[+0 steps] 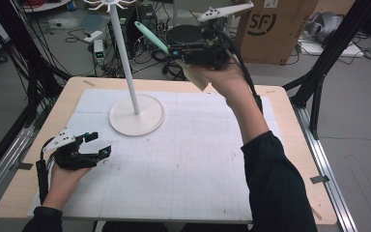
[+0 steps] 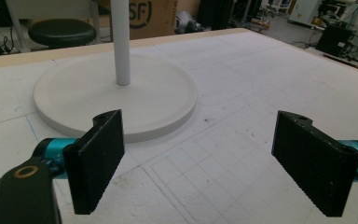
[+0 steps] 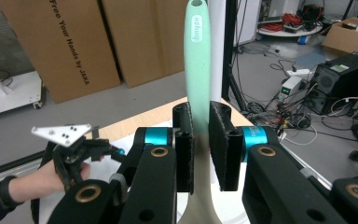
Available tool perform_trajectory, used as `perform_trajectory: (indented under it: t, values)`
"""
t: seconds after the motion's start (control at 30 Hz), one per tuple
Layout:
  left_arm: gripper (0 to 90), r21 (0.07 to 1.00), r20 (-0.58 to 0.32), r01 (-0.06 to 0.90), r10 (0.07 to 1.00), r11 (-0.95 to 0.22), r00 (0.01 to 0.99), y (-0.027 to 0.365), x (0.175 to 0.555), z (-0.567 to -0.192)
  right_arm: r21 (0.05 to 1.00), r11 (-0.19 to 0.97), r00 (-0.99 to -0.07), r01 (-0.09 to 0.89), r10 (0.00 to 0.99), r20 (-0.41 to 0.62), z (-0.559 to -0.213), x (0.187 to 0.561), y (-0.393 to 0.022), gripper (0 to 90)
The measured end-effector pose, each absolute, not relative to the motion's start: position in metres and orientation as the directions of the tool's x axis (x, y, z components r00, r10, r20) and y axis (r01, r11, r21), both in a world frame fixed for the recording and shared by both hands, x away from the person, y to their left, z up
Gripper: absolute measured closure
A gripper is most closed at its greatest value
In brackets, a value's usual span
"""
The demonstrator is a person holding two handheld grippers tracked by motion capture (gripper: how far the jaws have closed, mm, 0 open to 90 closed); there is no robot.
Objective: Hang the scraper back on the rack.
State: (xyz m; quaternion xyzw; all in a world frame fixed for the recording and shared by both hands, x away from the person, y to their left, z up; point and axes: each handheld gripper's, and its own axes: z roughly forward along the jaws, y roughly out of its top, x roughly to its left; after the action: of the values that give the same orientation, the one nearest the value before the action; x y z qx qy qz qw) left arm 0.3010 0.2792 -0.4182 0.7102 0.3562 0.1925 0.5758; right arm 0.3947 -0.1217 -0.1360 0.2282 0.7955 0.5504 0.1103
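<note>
Mint-green handle (image 3: 197,60) of a spatula, clamped between the two black jaws of the right gripper (image 3: 201,144), raised high above the far side of the table (image 1: 294,125), right of the white stand (image 1: 136,116). Left gripper (image 2: 200,154) low over the near left of the white mat (image 1: 188,159), jaws wide apart, nothing between them.

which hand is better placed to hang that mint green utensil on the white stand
The right. The right gripper is already shut on the utensil and raised near the stand top. The left gripper sits open and low by the base.
</note>
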Motion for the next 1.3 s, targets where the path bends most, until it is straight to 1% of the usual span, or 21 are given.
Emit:
perform_trajectory:
  t: [0.1,0.37,0.63,0.9,1.3]
  values:
    - [17.5,0.955,-0.139,0.285,0.727,-0.081,0.672,0.28,0.301,-0.418,0.928,0.288,-0.868,0.235,0.492,0.067,-0.125,0.401,-0.111,80.5]
    - [17.5,0.956,-0.14,0.282,0.724,-0.079,0.676,0.281,0.301,-0.418,0.93,0.282,-0.857,0.235,0.512,0.061,-0.117,0.408,-0.104,80.6]
    - [17.5,0.956,-0.138,0.282,0.72,-0.084,0.68,0.281,0.3,-0.417,0.93,0.276,-0.854,0.243,0.515,0.07,-0.116,0.416,-0.099,80.5]
    - [17.5,0.956,-0.141,0.282,0.719,-0.08,0.681,0.282,0.299,-0.417,0.928,0.29,-0.851,0.235,0.523,0.052,-0.115,0.418,-0.092,80.5]
    - [17.5,0.954,-0.139,0.287,0.716,-0.09,0.684,0.282,0.299,-0.418,0.923,0.298,-0.847,0.244,0.529,0.054,-0.118,0.421,-0.089,80.5]
